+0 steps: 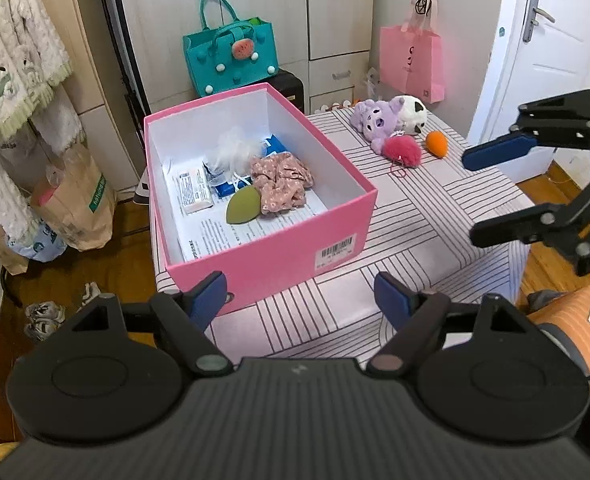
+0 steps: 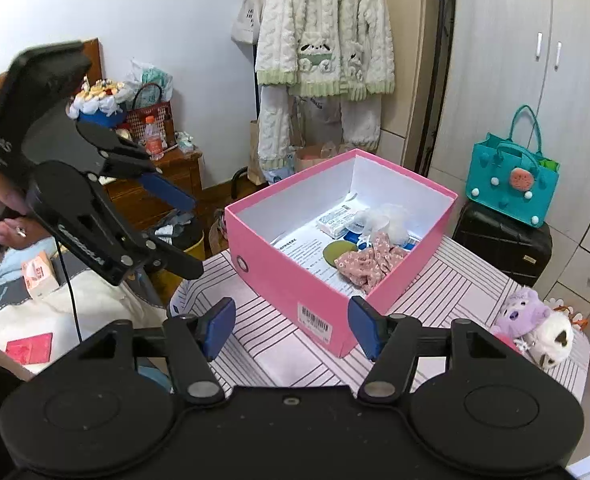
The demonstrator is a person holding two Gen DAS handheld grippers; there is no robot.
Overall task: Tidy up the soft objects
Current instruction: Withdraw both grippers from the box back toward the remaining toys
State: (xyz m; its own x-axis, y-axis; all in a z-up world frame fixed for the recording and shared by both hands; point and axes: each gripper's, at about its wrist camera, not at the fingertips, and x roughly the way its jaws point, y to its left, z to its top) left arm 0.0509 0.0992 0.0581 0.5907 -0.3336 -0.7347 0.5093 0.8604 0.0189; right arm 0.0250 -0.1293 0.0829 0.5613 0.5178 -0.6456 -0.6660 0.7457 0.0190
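Observation:
A pink box [image 1: 271,256] stands open on the striped tablecloth [image 1: 435,208]. Inside lie a floral scrunchie [image 1: 281,182], a green egg-shaped sponge [image 1: 244,205], a white fluffy puff [image 1: 237,152] and small packets. Behind the box to the right rest a purple plush [image 1: 373,120], a white plush [image 1: 413,110], a pink pompom [image 1: 401,151] and an orange sponge [image 1: 437,143]. My left gripper [image 1: 299,292] hovers open and empty at the box's near wall. My right gripper [image 1: 473,200] hangs open and empty to the right of the box; in its own view it [image 2: 291,316] faces the box corner [image 2: 279,280].
A teal felt bag [image 1: 231,56] sits on a black suitcase [image 2: 503,240] behind the table. A pink paper bag [image 1: 411,62] hangs on the wall by a white door [image 1: 555,40]. Hanging clothes [image 2: 327,40], paper bags [image 1: 79,200] and shoes [image 1: 45,314] crowd the left floor.

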